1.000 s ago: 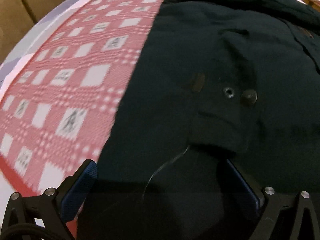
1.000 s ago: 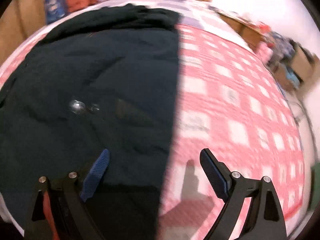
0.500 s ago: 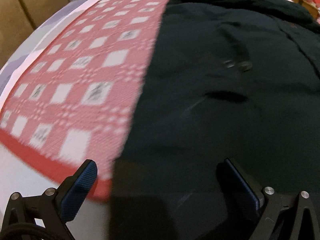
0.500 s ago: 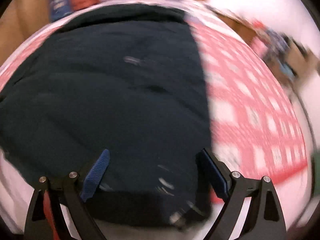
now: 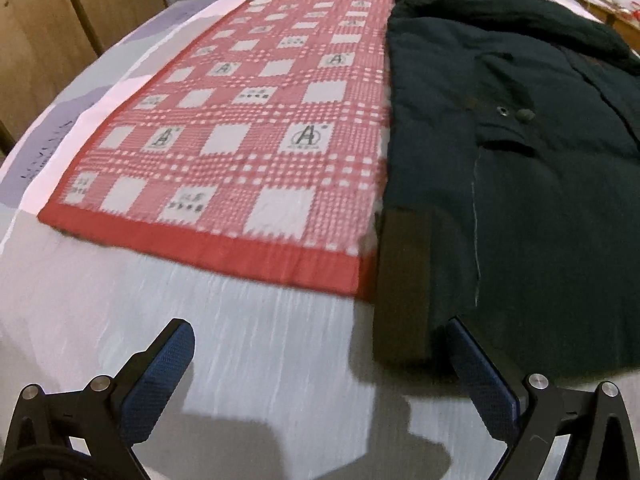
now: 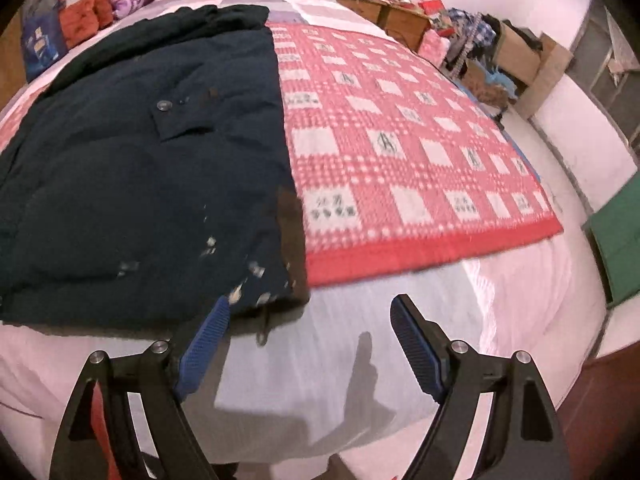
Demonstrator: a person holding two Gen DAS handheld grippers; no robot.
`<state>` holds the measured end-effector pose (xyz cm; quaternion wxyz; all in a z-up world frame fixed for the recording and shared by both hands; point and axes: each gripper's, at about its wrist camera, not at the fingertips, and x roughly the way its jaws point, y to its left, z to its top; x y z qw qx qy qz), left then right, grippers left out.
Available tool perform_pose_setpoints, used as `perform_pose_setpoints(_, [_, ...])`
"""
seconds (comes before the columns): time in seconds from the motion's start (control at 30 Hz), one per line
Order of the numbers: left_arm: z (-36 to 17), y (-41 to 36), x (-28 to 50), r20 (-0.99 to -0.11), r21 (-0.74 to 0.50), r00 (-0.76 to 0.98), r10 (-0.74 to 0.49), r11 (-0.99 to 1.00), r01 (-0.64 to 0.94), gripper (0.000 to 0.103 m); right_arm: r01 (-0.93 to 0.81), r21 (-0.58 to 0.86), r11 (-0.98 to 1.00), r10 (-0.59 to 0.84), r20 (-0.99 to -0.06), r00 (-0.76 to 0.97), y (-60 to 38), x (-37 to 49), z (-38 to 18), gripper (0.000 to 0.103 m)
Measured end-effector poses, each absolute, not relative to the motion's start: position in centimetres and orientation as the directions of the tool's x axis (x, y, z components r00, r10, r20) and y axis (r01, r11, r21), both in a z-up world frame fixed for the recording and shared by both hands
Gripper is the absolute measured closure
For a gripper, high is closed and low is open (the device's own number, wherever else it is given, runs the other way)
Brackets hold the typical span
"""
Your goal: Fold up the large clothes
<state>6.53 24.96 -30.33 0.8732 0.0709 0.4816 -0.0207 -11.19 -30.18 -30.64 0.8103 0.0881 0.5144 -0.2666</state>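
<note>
A large dark coat (image 5: 520, 168) lies flat on the bed, its sides folded in, hood at the far end; it also shows in the right wrist view (image 6: 140, 152). Its near left corner has a brown cuff (image 5: 404, 284). My left gripper (image 5: 316, 372) is open and empty, just short of the coat's hem near that corner. My right gripper (image 6: 308, 340) is open and empty, just short of the coat's near right corner, where a zipper pull (image 6: 262, 328) hangs out.
A red and white checked blanket (image 5: 240, 140) lies under the coat on a white sheet (image 5: 240, 360). Wooden wardrobe doors (image 5: 48, 32) stand left. Pillows and clothes (image 6: 92, 8) lie at the headboard. Boxes and clutter (image 6: 500, 52) stand right of the bed.
Both grippers have pulled back from above the coat to beyond its near hem. Both stayed open and empty.
</note>
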Motion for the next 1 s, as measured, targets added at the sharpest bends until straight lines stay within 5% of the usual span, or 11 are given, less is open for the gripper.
perform_pose_setpoints(1.0, [-31.0, 23.4, 11.8, -0.803, 0.062, 0.595, 0.032, 0.998, 0.03, 0.0, 0.532, -0.194, 0.825, -0.408, -0.855, 0.321, -30.6, -10.1, -32.8, 0.018])
